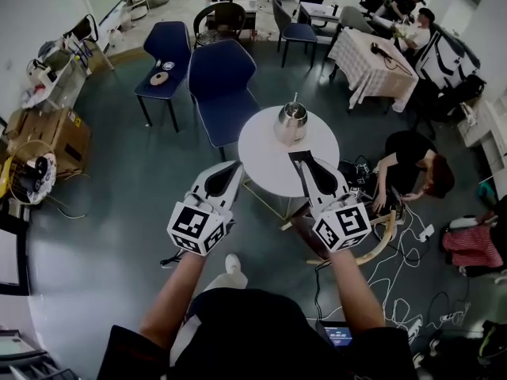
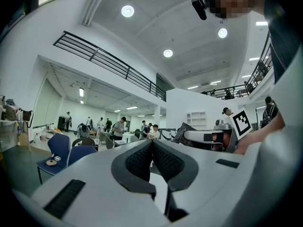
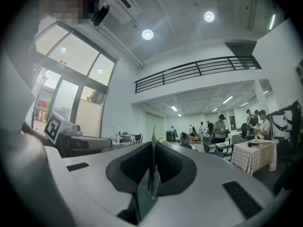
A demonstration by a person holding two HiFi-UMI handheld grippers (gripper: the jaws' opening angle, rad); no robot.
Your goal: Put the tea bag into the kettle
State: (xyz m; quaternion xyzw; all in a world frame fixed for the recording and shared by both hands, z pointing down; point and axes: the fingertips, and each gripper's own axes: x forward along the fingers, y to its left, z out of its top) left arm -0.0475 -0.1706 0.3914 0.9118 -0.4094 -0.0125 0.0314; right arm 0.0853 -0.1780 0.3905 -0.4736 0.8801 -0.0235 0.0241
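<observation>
A steel kettle (image 1: 291, 123) with its lid on stands at the far side of the small round white table (image 1: 265, 155). My right gripper (image 1: 303, 165) hovers over the table's near right part, pointing toward the kettle, shut on a thin dark tea bag (image 1: 300, 157). In the right gripper view that flat tea bag (image 3: 145, 193) stands edge-on between the pads, and its upper edge pokes out past the right gripper (image 3: 153, 148). My left gripper (image 1: 233, 169) is at the table's near left edge, shut with nothing in it. The left gripper view shows the left gripper (image 2: 152, 148) with its pads pressed together.
Two blue chairs (image 1: 220, 81) (image 1: 164, 51) stand behind the table to the left. A person (image 1: 416, 169) crouches right of the table among floor cables (image 1: 404, 260). A wooden chair (image 1: 382, 236) sits under my right arm. A checked-cloth table (image 1: 371, 60) is far right.
</observation>
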